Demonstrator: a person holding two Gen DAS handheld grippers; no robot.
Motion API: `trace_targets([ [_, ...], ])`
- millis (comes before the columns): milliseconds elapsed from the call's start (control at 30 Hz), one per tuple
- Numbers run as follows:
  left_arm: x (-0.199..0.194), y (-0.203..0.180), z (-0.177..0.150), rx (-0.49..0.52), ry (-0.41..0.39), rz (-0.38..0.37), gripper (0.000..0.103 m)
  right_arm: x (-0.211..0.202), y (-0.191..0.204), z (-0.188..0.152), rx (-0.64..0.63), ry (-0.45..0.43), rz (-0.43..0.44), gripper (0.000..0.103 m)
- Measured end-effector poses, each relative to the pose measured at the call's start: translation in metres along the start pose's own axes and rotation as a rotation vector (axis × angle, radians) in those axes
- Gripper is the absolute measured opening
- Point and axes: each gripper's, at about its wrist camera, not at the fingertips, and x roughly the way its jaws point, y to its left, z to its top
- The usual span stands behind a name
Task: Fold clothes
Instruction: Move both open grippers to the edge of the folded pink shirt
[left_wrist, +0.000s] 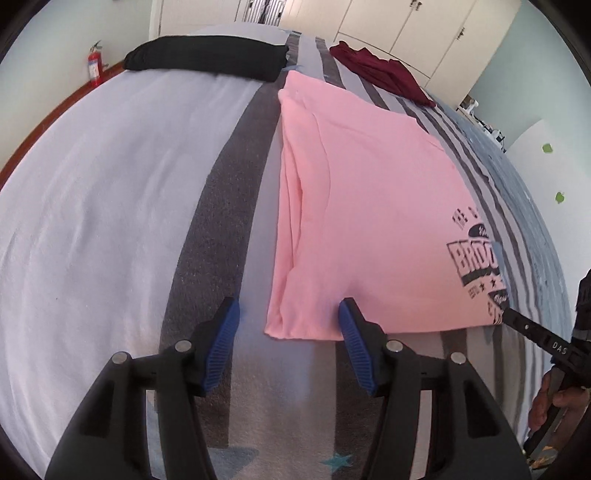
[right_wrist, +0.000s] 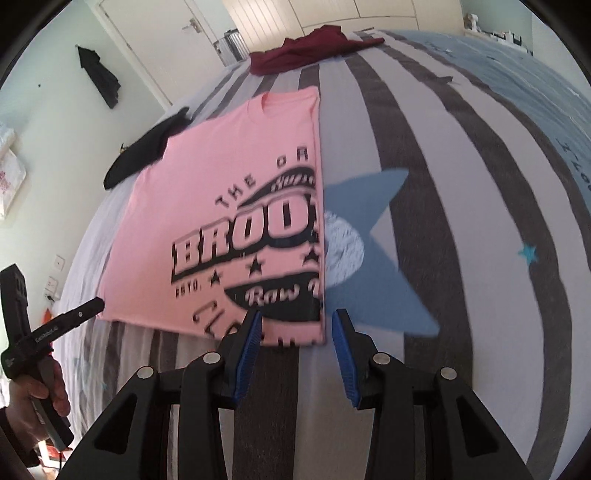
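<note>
Left wrist view: left claw (left_wrist: 290, 325) hangs open, blue pads apart, nothing between them. Its near corner of the pink T-shirt (left_wrist: 369, 206) sits just ahead, the right pad just over the hem, the left pad over bare bed cover (left_wrist: 110, 203). Right wrist view: right claw (right_wrist: 297, 332) is also open and empty, narrower gap, straddling the shirt's other near corner at the hem.

Shirt lies flat on the striped bed, both long sides already folded in, print up and cut off by the right fold, collar at the far end. Looks like the step in hand is taking both hem corners to fold the bottom up toward the collar.

To do it well:
- lower both claws together so each pad pair bites all the layers at its corner, not just the top one; the left edge shows several stacked folds
- grip close to the corners, same depth each side, so the hem stays straight
- lift only a little, carry forward evenly, lay hem on collar line
- avoid dragging, or the side folds may slip open

Further out: black garment (left_wrist: 207, 61) folded at the far left, dark red garment (right_wrist: 306, 50) loose at the far end, both well apart from the shirt.
</note>
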Motion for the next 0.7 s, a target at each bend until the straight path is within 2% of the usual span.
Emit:
trace_targets([
  [100, 0.002, -0.003, -0.003, 0.031, -0.003, 0.007, 0.053, 0.005, 0.007, -0.003, -0.034, -0.009, -0.019, 0.038],
  [433, 0.004, -0.005, -0.001, 0.017, -0.005, -0.011, 0.052, 0.009, -0.002, 0.004, 0.026, -0.027, 0.023, 0.038],
  [567, 0.006, -0.011, -0.002, 0.039, -0.001, -0.010, 0.039, 0.013, -0.004, 0.009, 0.029, -0.021, 0.038, 0.038],
  [633, 0.007, -0.014, -0.003, 0.048, 0.001, -0.010, 0.036, 0.014, -0.006, 0.009, 0.025, -0.020, 0.052, 0.038],
  [700, 0.008, -0.015, -0.003, 0.047, 0.007, -0.016, 0.028, 0.015, -0.006, 0.008, 0.010, -0.017, 0.057, 0.038],
])
